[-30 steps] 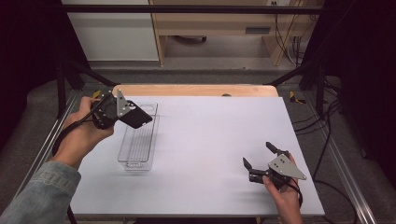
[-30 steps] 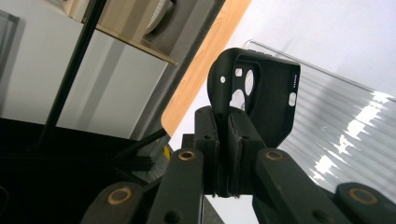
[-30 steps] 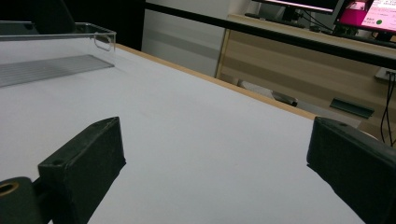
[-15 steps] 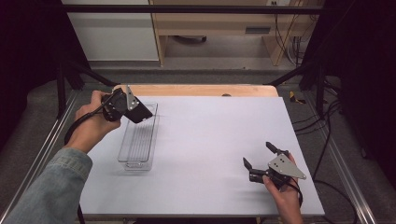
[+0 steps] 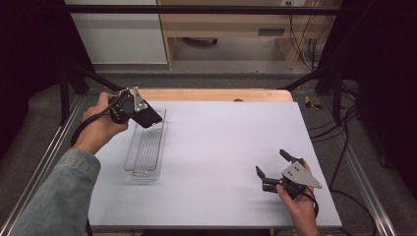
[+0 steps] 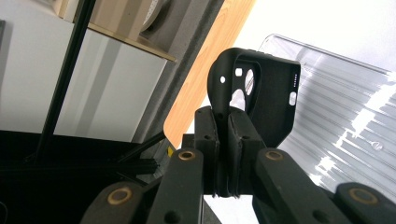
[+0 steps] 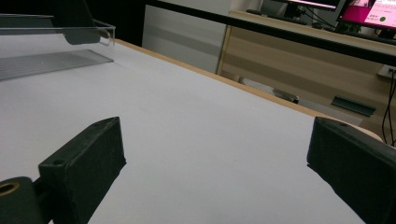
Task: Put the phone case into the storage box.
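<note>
Nearest, the right gripper [image 5: 274,167] rests on the white table [image 5: 221,147], jaws spread and empty, while farther off the left gripper [image 6: 224,122] pinches a black rubbery phone case [image 6: 261,93] (camera cutouts visible up close) above the clear ribbed plastic tray [image 5: 145,147].

Left arm: denim-sleeved forearm [image 5: 56,194] enters from bottom left, reaching toward the far left of the table.
Left hand [image 5: 101,125]: wrapped round the gripper body, wrist bent inward.
Left gripper [image 6: 223,122]: black jaws pressed together, clamping a thin edge between the pads; raised off the surface.
Right hand [image 5: 297,206]: low, near right corner.
Right gripper [image 5: 274,164]: jaws spread wide, nothing between them.
</note>
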`<action>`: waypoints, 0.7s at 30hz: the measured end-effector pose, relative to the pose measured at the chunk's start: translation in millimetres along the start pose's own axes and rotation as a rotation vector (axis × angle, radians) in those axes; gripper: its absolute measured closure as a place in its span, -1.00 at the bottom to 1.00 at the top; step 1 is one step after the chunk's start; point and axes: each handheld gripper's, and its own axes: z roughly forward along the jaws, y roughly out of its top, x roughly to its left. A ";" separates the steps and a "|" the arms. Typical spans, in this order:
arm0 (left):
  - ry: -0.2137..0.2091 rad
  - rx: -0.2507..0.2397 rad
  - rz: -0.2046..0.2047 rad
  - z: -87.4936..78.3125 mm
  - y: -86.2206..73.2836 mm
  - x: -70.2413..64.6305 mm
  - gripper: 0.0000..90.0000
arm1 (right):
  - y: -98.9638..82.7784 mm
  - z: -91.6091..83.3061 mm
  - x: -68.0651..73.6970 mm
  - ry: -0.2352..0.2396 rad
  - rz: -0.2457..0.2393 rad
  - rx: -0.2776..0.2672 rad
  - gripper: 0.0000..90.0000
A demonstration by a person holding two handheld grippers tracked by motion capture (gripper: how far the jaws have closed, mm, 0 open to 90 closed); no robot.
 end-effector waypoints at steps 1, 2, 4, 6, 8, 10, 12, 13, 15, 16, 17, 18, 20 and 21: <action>-0.001 -0.005 -0.003 1.0 0.4 -0.3 0.86 | 0.0 -0.1 -0.1 0.000 0.002 0.000 -0.90; -0.001 -0.008 -0.003 1.8 0.9 -0.5 0.86 | 0.0 -0.2 -0.3 0.001 0.003 0.000 -0.90; -0.002 -0.009 -0.002 2.7 1.8 -0.4 0.86 | 0.1 -0.4 -0.6 0.000 0.006 -0.001 -0.90; -0.005 -0.010 0.002 3.2 2.6 -0.4 0.86 | -0.1 -0.4 -1.1 -0.001 0.006 -0.002 -0.90; -0.008 -0.010 0.005 4.1 3.3 -1.1 0.86 | -0.2 -0.2 -1.0 0.000 0.008 0.000 -0.90; -0.012 0.003 0.024 4.5 4.1 -1.2 0.86 | 0.0 -0.2 -0.4 0.002 0.008 0.000 -0.90; -0.015 0.005 0.027 5.2 4.7 -2.1 0.86 | 0.1 -0.2 -0.3 0.002 0.006 -0.001 -0.90; -0.017 0.005 0.030 5.3 4.9 -2.4 0.86 | 0.1 -0.2 -0.2 0.002 0.009 0.000 -0.90; -0.015 0.010 0.037 5.3 5.4 -2.3 0.86 | 0.2 -0.3 -0.3 0.002 0.008 -0.002 -0.90; -0.016 0.012 0.039 5.3 5.5 -2.1 0.86 | 0.3 -0.3 -0.5 0.001 0.006 -0.003 -0.90; -0.015 0.013 0.040 5.2 5.5 -1.9 0.86 | 0.4 -0.4 -0.7 0.001 0.006 -0.003 -0.90; -0.016 0.014 0.039 5.0 5.5 -1.5 0.86 | 0.5 -0.6 -0.9 0.000 0.007 -0.004 -0.90; -0.015 0.012 0.035 4.7 5.4 -0.9 0.86 | 0.5 -1.0 -1.5 -0.001 0.010 -0.005 -0.90; -0.016 0.013 0.035 4.6 5.3 -0.8 0.86 | 0.5 -1.2 -1.7 -0.001 0.012 -0.006 -0.90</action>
